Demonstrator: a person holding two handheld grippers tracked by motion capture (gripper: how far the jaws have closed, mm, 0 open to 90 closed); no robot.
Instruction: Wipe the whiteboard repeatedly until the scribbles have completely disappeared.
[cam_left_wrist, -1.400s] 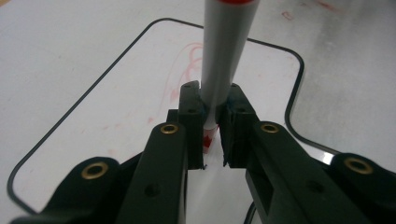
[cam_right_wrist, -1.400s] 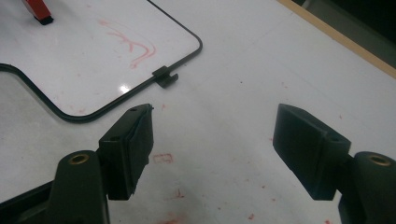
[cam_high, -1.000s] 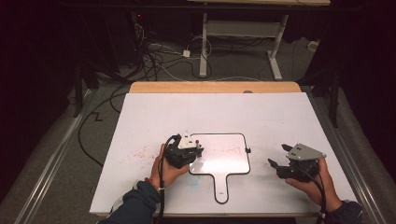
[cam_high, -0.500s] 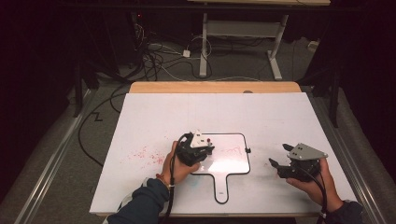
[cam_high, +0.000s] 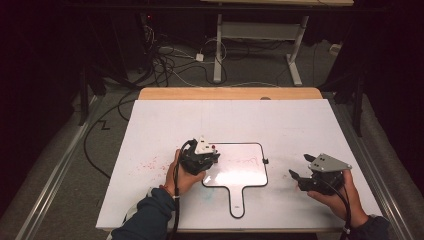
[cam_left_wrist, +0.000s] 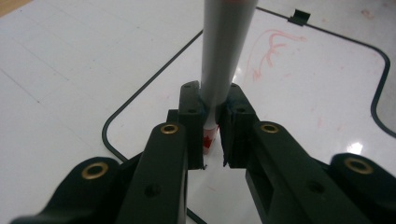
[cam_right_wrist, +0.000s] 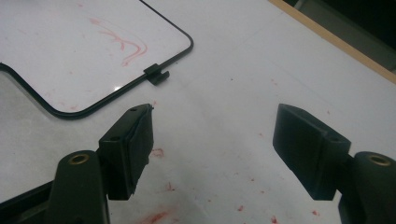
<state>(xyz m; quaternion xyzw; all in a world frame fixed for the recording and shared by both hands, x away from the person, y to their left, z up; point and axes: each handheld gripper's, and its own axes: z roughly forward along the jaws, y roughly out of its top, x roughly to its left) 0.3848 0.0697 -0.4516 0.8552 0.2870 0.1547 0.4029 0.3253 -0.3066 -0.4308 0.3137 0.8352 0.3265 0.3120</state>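
left tongs (cam_left_wrist: 212, 140) clamping grey marker (cam_left_wrist: 226, 51), right tongs (cam_right_wrist: 212, 140) wide open

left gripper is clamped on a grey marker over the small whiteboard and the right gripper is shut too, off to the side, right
Not quite. The left gripper does clamp the grey marker over the small whiteboard, but the right gripper is open: the right gripper view shows its jaws wide apart over the table, beside the board.

Grey marker (cam_left_wrist: 227, 51) (red tip), black-rimmed white board (cam_high: 240, 167)
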